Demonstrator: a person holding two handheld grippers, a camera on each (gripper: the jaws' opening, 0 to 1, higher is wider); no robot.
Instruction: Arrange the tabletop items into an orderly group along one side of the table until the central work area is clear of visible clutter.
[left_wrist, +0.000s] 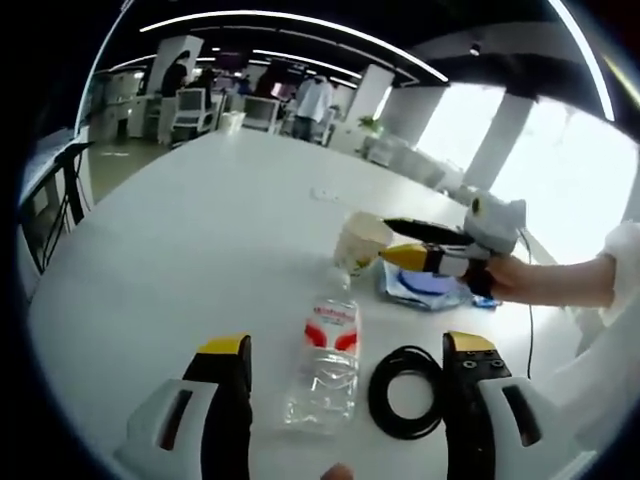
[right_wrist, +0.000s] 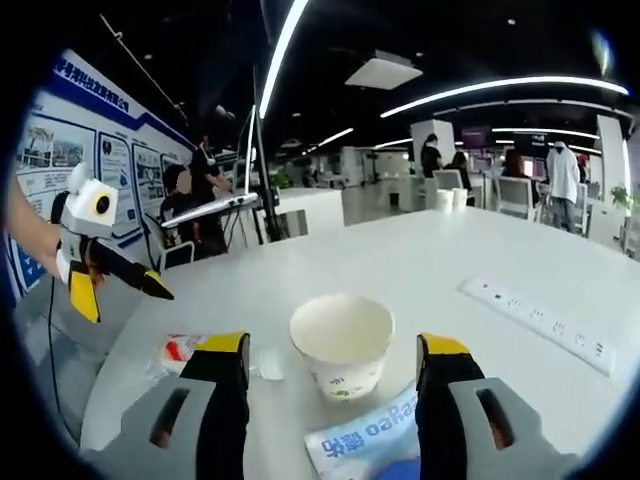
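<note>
Left tongs (left_wrist: 345, 365) are sitting spread wide, pinching nothing, low over the white bench (left_wrist: 200, 230). A clear water bottle (left_wrist: 326, 360) with a red label is lying on its side directly between the jaws, long axis running straight away from the camera, cap end far. A coiled black cable (left_wrist: 406, 391) is lying just beside the bottle, close to the right-hand jaw.

Right tongs (right_wrist: 333, 375) are also spread and empty, framing a white paper cup (right_wrist: 342, 343) standing upright, open end up, dead ahead between the jaws. A blue-printed packet (right_wrist: 370, 438) is lying flat just under and nearer than the cup. A white power strip (right_wrist: 535, 322) is lying well apart, off to the right-hand side.

Likely next move: left tongs are nearer the bottle and already lined up along its length, so closing across the body looks feasible; round plastic may roll. Right tongs are nearer the cup. The centre is looking cluttered; grouping seems barely started.
</note>
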